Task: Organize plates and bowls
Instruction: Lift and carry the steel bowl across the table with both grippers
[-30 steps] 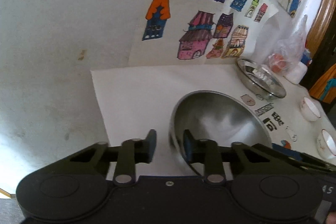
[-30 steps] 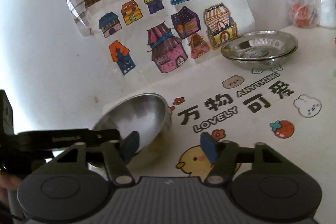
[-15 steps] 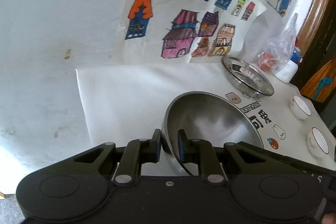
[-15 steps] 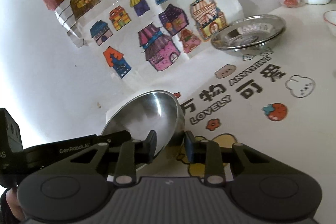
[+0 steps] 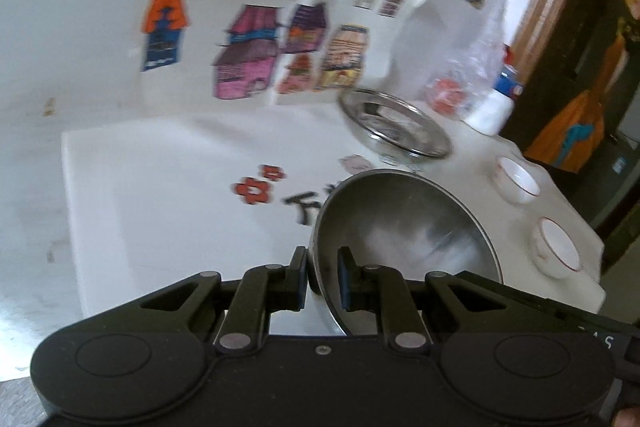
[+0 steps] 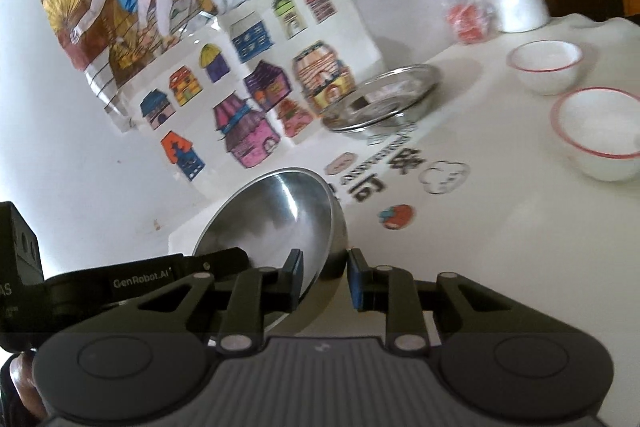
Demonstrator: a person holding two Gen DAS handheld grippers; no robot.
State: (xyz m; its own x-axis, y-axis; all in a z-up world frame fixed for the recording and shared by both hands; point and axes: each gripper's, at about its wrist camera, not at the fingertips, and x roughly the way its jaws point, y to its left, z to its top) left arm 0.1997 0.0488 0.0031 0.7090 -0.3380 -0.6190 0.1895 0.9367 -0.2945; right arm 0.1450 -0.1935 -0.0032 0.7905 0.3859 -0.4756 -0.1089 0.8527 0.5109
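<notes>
A steel bowl [image 5: 404,243] is held tilted above the white printed mat [image 5: 168,187]. My left gripper [image 5: 322,281] is shut on its near rim. My right gripper [image 6: 325,277] is shut on the rim on the other side; the bowl [image 6: 280,219] and the left gripper's body [image 6: 140,279] show in the right wrist view. Stacked steel plates [image 5: 394,125] [image 6: 380,101] sit at the back by the wall. Two white red-rimmed bowls [image 5: 516,179] [image 5: 556,247] stand at the right, also in the right wrist view [image 6: 546,65] [image 6: 600,131].
Coloured house drawings [image 5: 256,39] lean on the wall behind the mat. A clear plastic bag [image 5: 468,79] and a white bottle with a blue label [image 5: 496,103] stand at the back right. The mat's right edge [image 5: 596,267] drops off near the white bowls.
Both grippers closed on the steel bowl's rim, then lifted it and carried it to the right, toward the plates and white bowls. The flower print on the mat is now uncovered.
</notes>
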